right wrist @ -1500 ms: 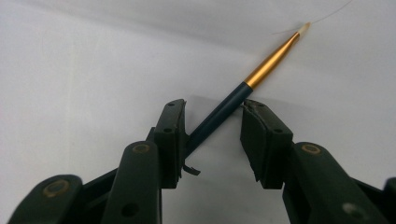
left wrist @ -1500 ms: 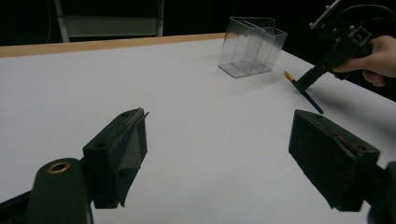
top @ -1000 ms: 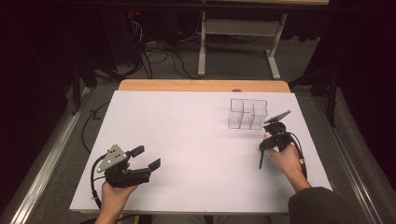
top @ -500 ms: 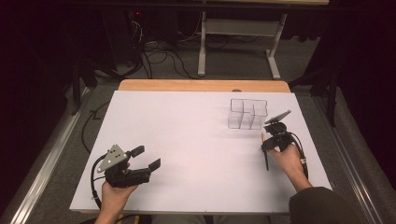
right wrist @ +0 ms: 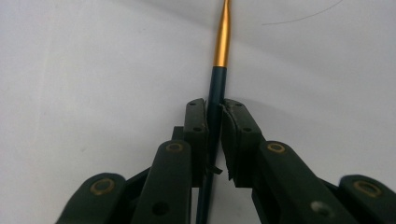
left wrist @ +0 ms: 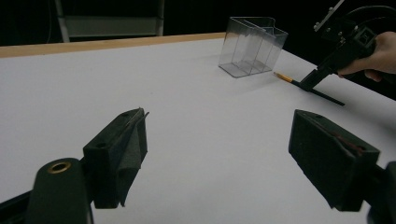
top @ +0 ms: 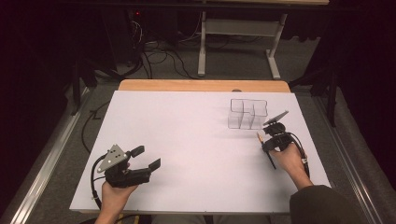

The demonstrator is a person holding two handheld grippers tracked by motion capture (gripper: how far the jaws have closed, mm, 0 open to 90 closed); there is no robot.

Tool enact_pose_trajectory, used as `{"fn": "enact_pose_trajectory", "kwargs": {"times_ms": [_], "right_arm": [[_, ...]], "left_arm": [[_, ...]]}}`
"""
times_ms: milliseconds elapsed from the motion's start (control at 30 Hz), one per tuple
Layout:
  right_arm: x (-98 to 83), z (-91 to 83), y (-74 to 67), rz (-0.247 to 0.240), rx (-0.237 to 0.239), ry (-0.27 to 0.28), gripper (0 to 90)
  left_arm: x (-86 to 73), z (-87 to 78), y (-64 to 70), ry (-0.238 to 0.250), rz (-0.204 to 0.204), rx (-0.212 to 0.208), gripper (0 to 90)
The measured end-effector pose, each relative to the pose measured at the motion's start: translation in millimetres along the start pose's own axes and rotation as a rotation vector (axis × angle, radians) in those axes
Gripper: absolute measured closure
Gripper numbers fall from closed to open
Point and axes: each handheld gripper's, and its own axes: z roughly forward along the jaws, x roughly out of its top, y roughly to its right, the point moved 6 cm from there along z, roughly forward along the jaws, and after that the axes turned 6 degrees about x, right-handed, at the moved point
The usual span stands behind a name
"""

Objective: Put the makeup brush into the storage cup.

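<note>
A thin brush with a dark teal handle [right wrist: 215, 93] and a gold ferrule [right wrist: 222, 37] lies on the white table [top: 196, 130]. My right gripper [right wrist: 214, 109] points down at it. Its jaws have just been closing and now press on the handle from both sides, so it is shut on the brush. From above, the same gripper [top: 267, 145] sits at the right of the table, with the brush handle [top: 272, 162] trailing toward the person. My left gripper [top: 144, 157] rests near the front left, open with nothing between its jaws [left wrist: 219, 135].
A clear plastic box with several compartments [top: 247, 114] stands just beyond the right gripper, close to the brush tip [left wrist: 282, 77]. A wooden strip [top: 201, 85] edges the table's far side. Cables and a table frame lie on the floor behind.
Both hands stay in place. The right gripper's jaws have drawn in around the brush handle.
</note>
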Motion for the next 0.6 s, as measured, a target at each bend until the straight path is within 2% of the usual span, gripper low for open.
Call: {"fn": "enact_pose_trajectory", "kwargs": {"times_ms": [100, 267, 600], "right_arm": [[-0.1, -0.1, 0.2, -0.011, 0.002, 0.0, 82.4], [-0.4, -0.1, -0.5, -0.076, -0.009, -0.002, 84.4], [-2.8, -1.3, 1.0, -0.1, 0.015, 0.036, 85.0]], "left_arm": [[0.0, 0.0, 0.0, 0.0, 0.0, 0.0, 19.7], [0.0, -0.1, -0.4, 0.001, 0.0, 0.001, 19.7], [-0.2, 0.2, -0.3, -0.001, 0.002, 0.003, 19.8]]}}
